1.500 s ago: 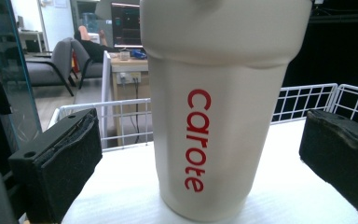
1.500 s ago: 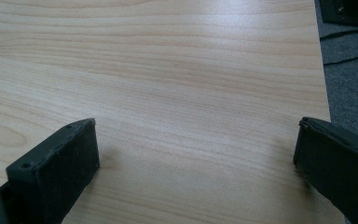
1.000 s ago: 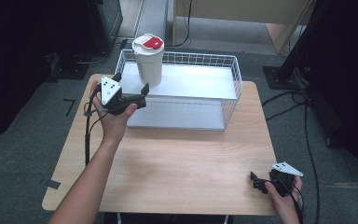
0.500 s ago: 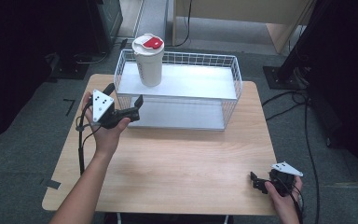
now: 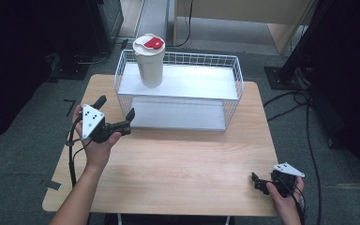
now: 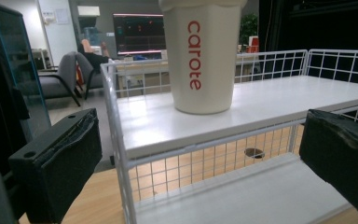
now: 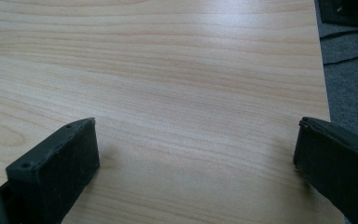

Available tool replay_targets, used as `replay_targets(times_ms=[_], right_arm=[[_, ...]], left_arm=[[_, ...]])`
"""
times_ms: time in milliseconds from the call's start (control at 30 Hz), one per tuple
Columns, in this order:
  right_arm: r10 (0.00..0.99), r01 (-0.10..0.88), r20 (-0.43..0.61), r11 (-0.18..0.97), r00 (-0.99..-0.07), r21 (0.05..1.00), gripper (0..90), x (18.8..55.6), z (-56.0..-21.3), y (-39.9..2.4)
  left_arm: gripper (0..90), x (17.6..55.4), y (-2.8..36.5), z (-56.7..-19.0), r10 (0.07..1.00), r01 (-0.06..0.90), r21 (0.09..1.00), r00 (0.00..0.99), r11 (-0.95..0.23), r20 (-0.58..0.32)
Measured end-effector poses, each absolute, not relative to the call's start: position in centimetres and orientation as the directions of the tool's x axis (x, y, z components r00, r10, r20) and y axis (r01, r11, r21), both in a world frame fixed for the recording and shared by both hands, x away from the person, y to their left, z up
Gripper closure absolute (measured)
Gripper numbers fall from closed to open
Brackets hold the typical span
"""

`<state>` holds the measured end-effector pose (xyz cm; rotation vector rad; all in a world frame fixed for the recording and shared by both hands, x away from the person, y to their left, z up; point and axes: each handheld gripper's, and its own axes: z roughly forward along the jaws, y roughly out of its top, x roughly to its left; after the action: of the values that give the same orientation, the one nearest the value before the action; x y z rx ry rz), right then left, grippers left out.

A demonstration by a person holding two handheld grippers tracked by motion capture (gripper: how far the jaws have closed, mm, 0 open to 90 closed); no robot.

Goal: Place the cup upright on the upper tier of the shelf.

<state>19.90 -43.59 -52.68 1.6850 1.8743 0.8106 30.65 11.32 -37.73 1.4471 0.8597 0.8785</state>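
A white lidded cup (image 5: 149, 60) with a red flap stands upright at the left end of the top shelf of a white wire rack (image 5: 183, 84). In the left gripper view the cup (image 6: 203, 56) reads "carote" in red. My left gripper (image 5: 116, 108) is open and holds nothing. It hovers at the rack's front left corner, short of the cup, with its jaws pointing at the rack (image 6: 270, 107). My right gripper (image 5: 258, 183) rests near the table's front right corner. It is open over bare wood (image 7: 168, 56).
The wooden table (image 5: 183, 159) has free surface in front of the rack. The rack's lower shelf (image 5: 178, 115) holds nothing. Black stands and cables lie on the floor to the right (image 5: 304, 103). A cable trails from the left gripper off the table's left edge (image 5: 70, 159).
My left gripper has pulled back from the rack's left end toward the person, away from the cup. The right gripper has not moved.
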Motion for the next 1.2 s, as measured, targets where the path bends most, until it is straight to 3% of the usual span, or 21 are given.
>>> replay_targets(times_ms=[1200], right_arm=[[0.993,0.702,0.03,0.058,-0.112,0.71,0.0,19.9,-52.7,-43.5]], left_arm=[[0.0,24.6,20.9,-45.2,0.94,0.155,0.978,0.333,-0.137,0.079]])
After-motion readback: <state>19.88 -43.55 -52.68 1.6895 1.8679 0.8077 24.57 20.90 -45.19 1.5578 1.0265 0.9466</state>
